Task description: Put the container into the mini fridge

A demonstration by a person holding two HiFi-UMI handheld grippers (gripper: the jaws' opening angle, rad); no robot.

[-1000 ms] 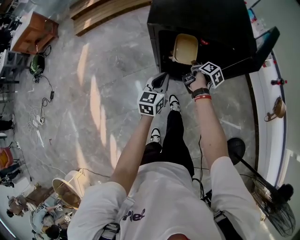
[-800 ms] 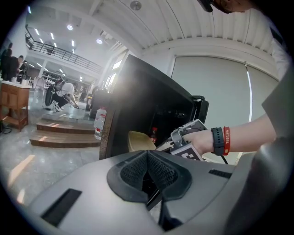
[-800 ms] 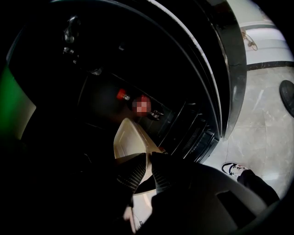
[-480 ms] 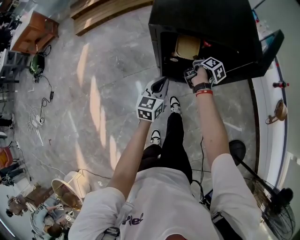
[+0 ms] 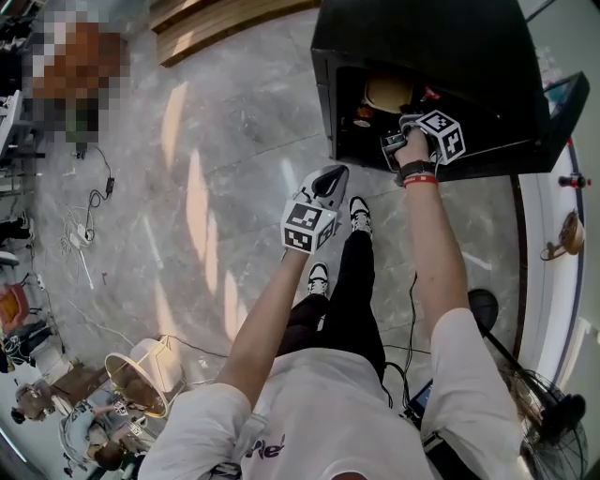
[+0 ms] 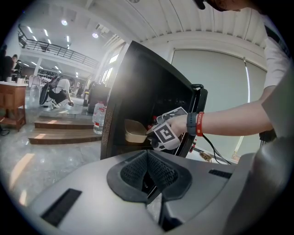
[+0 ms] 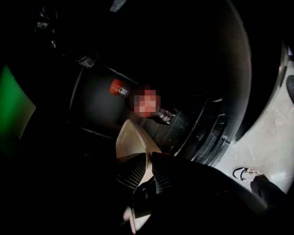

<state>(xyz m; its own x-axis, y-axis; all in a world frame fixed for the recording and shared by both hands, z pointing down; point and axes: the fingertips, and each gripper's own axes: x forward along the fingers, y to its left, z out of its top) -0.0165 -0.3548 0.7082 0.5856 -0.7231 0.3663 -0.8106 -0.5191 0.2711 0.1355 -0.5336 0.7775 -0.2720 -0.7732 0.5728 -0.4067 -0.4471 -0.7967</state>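
Observation:
The black mini fridge stands open on the floor, its door swung out to the right. My right gripper reaches into the dark cavity, shut on the rim of a tan container. In the right gripper view the container sticks out ahead of the gripper, below a red-capped bottle. My left gripper hangs in front of the fridge, shut and holding nothing. The left gripper view shows the fridge, the container and the right hand at the opening.
The person's shoes stand just before the fridge on the marble floor. Wooden steps lie behind at the left, with cables on the floor. A lamp and a fan sit near the person.
The right gripper has carried the container deeper into the fridge, so less of it shows under the fridge's top. The left gripper has sunk a little.

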